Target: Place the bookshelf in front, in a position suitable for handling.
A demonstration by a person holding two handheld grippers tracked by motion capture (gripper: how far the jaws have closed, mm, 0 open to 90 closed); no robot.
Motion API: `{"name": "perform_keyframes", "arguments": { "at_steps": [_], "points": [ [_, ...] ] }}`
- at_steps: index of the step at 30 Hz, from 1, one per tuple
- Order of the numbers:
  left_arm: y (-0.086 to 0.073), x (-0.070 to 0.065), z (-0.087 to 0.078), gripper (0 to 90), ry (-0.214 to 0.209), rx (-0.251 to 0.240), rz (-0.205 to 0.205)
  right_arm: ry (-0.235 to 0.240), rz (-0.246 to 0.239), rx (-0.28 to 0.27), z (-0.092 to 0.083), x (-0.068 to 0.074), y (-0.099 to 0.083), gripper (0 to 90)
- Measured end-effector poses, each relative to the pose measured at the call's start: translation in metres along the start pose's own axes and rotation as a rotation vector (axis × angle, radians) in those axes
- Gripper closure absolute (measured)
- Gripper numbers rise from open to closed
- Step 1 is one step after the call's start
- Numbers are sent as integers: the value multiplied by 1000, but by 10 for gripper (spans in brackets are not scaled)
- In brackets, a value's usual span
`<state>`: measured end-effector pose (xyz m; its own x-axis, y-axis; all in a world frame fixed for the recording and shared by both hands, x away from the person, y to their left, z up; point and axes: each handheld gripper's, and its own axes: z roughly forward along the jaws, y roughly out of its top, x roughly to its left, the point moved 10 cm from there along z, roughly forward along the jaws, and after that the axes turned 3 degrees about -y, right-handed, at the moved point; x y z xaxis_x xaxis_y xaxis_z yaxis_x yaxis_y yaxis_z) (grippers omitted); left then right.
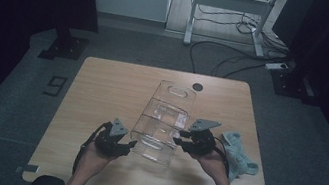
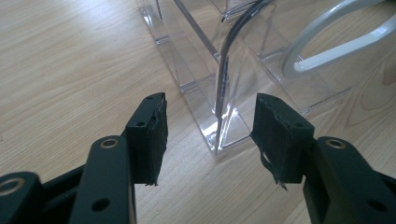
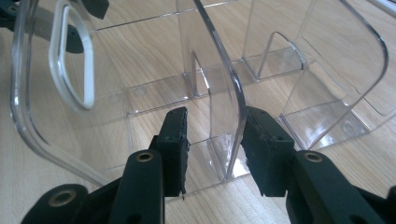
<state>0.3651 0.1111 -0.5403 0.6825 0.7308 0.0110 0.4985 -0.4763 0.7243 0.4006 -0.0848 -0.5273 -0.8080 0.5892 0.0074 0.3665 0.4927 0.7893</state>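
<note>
A clear plastic organizer (image 1: pixel 164 115) with dividers and oval handle cut-outs lies lengthwise on the wooden table (image 1: pixel 101 92). My left gripper (image 1: pixel 131 144) sits at its near left corner. In the left gripper view the jaws (image 2: pixel 208 123) stand open, with the upright edge of the clear end wall (image 2: pixel 223 74) between them and touching neither pad. My right gripper (image 1: pixel 179 136) is at the organizer's right side. In the right gripper view its jaws (image 3: pixel 215 135) straddle a clear wall (image 3: pixel 224 88); the right pad (image 3: pixel 261 144) is close against it and the left pad (image 3: pixel 175 140) stands apart.
A crumpled pale blue cloth (image 1: pixel 239 154) lies on the table right of my right hand. A small black round cap (image 1: pixel 197 86) sits near the table's far edge. Cables and a desk frame (image 1: pixel 226 11) are on the floor beyond the table.
</note>
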Motion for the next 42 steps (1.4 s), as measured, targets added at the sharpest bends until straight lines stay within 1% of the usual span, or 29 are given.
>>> {"name": "perform_keyframes", "arguments": {
  "at_steps": [3, 5, 8, 10, 11, 12, 14, 17, 20, 21, 23, 27, 30, 32, 33, 35, 38, 42],
  "points": [
    [-1, 8, -1, 473, 19, 1, -12, 18, 1, -1, 0, 4, 0, 623],
    [-2, 13, -1, 485, 26, -2, -29, 34, -2, 3, 0, 8, -1, 627],
    [-3, 16, 0, 485, 26, -2, -45, 50, -14, 5, 1, 16, 0, 626],
    [-4, 17, 1, 484, 27, 0, -47, 64, -28, 7, 2, 23, 1, 624],
    [-4, 18, 2, 484, 29, 2, -48, 73, -33, 8, 3, 27, 1, 621],
    [-5, 19, 2, 472, 40, 9, -51, 79, -39, 9, 4, 30, 2, 617],
    [-7, 21, 4, 471, 28, 9, -65, 89, -50, 13, 6, 38, 3, 609],
    [-8, 22, 6, 464, 26, 8, -71, 110, -68, 19, 10, 47, 4, 591],
    [-6, 19, 5, 411, -10, -8, -77, 119, -86, 27, 11, 51, 3, 543],
    [-6, 17, 3, 401, -18, -9, -77, 118, -92, 26, 10, 51, 3, 513],
    [-6, 14, 1, 367, -34, -16, -74, 102, -89, 19, 6, 47, 3, 498],
    [-4, 7, -7, 287, -53, -31, -70, 57, -56, 1, -7, 29, 1, 495],
    [-3, -1, -14, 262, -78, -43, -58, 20, -28, -4, -15, 15, -2, 532],
    [-1, -6, -18, 254, -89, -49, -47, -9, -33, 11, -18, 8, -4, 568],
    [-1, -9, -19, 254, -93, -48, -40, -32, -30, 10, -20, 4, -5, 590],
    [1, -14, -22, 253, -101, -49, -26, -65, 7, -6, -22, -4, -4, 612],
    [5, -23, -25, 252, -117, -53, -11, -93, 25, -6, -22, -12, -4, 591],
    [8, -33, -24, 249, -135, -51, 6, -101, 44, 3, -15, -18, -7, 583]
  ]
}}
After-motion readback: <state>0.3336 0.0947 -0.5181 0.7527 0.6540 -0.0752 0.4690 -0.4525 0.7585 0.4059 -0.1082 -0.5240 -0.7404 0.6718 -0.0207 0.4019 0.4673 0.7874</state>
